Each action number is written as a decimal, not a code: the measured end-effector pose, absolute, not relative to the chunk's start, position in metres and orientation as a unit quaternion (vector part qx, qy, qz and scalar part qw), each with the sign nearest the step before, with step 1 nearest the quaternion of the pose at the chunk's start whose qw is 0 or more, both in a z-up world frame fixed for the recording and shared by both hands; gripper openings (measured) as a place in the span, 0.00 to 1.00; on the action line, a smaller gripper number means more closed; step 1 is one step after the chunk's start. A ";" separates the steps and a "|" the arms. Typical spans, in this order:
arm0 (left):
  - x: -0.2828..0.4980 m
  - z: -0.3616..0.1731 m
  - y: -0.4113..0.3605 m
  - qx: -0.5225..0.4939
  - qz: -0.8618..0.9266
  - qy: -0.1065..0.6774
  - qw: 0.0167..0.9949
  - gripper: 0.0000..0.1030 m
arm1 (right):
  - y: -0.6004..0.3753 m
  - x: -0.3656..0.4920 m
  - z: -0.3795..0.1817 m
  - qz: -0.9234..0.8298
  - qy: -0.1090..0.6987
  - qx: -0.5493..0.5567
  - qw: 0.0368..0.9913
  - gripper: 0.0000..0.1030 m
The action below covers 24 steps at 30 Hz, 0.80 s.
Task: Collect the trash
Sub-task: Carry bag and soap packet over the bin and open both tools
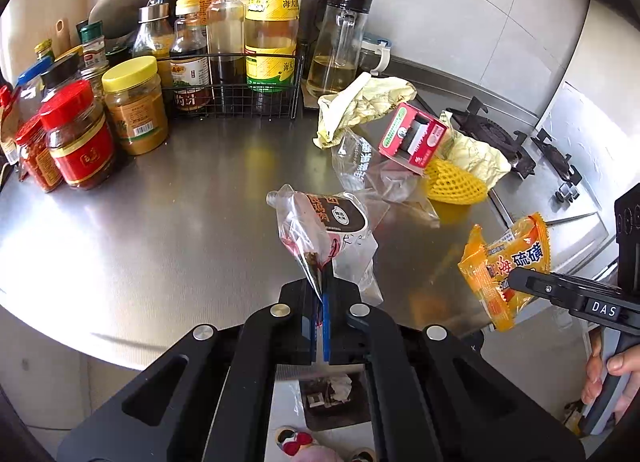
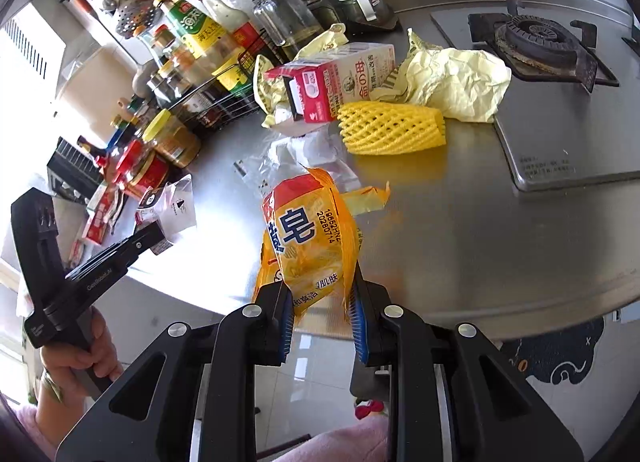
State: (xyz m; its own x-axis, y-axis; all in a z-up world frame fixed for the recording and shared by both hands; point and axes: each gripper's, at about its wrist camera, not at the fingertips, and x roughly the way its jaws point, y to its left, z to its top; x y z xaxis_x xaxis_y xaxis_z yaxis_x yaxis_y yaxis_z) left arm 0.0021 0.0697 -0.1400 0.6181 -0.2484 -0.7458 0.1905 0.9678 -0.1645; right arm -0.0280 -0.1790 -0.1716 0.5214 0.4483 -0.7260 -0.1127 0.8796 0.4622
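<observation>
We've got a clear plastic food bag (image 1: 320, 230) with a brown label and an orange soap wrapper (image 2: 310, 238), both lifted off the counter; crumpled yellow paper (image 2: 456, 82), a red-white carton (image 2: 340, 82) and yellow foam netting (image 2: 390, 128) lie clustered behind.

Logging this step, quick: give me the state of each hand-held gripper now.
Left hand-held gripper: closed, pinching a clear plastic food bag.
Right hand-held gripper: closed on an orange soap wrapper.
</observation>
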 end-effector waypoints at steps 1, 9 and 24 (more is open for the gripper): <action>-0.007 -0.140 0.068 -0.035 -0.122 0.420 0.899 0.00 | -0.178 -0.035 -0.173 0.167 0.463 0.181 0.851 0.24; -0.078 -0.151 0.055 -0.040 -0.129 0.427 0.894 0.00 | -0.179 -0.089 -0.188 0.178 0.471 0.181 0.845 0.24; -0.140 -0.237 0.027 -0.052 -0.135 0.504 0.852 0.00 | -0.193 -0.132 -0.274 0.156 0.542 0.185 0.805 0.24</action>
State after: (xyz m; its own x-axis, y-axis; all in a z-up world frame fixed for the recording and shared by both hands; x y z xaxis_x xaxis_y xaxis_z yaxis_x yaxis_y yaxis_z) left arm -0.1405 0.0266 -0.2369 0.4561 -0.2823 -0.8440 0.1777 0.9581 -0.2245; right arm -0.1316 -0.1926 -0.2740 0.3648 0.4512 -0.8144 -0.0503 0.8830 0.4666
